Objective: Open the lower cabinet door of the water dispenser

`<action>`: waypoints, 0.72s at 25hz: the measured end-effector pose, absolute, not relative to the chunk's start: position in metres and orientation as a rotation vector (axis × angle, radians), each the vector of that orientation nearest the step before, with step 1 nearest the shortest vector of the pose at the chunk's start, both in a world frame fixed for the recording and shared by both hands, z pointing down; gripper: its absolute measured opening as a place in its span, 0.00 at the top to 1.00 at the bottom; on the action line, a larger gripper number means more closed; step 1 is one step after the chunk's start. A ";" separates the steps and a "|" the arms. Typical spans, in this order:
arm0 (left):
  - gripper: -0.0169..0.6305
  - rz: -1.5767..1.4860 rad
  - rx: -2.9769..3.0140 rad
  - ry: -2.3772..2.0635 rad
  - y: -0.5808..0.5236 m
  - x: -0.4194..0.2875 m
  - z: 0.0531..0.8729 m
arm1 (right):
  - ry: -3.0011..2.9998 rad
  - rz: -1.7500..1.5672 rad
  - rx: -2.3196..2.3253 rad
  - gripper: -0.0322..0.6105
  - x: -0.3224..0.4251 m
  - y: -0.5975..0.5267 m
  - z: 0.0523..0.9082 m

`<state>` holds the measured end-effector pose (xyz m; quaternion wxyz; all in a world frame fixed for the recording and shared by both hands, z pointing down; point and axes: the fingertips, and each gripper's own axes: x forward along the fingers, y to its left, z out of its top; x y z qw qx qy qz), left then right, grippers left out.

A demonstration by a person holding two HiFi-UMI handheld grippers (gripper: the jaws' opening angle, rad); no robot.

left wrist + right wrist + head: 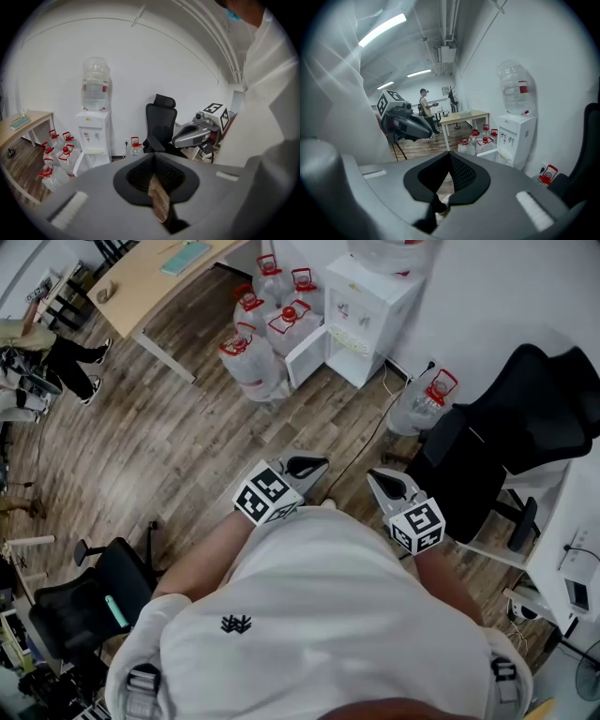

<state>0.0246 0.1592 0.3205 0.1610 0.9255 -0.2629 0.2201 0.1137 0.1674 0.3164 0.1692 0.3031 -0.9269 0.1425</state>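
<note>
A wood-plank floor (187, 446) carried everything. The white water dispenser (361, 320) stood on it against the wall, with its lower cabinet door (307, 357) swung open. Just beside the dispenser, on the door's side, a cluster of clear water jugs (267, 324) with red caps sat on the boards, touching one another. On the dispenser's other side, near it, a single red-capped jug (424, 404) stood by the wall, and a black cable (372, 427) trailed across the floor from there. Beyond that jug stood a black office chair (506, 442). A light wooden table (141, 292) stood past the cluster, well apart from the dispenser.
</note>
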 end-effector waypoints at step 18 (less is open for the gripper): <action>0.89 0.634 2.632 -0.770 0.160 0.023 0.332 | -2.640 0.407 0.844 0.95 0.109 0.176 0.325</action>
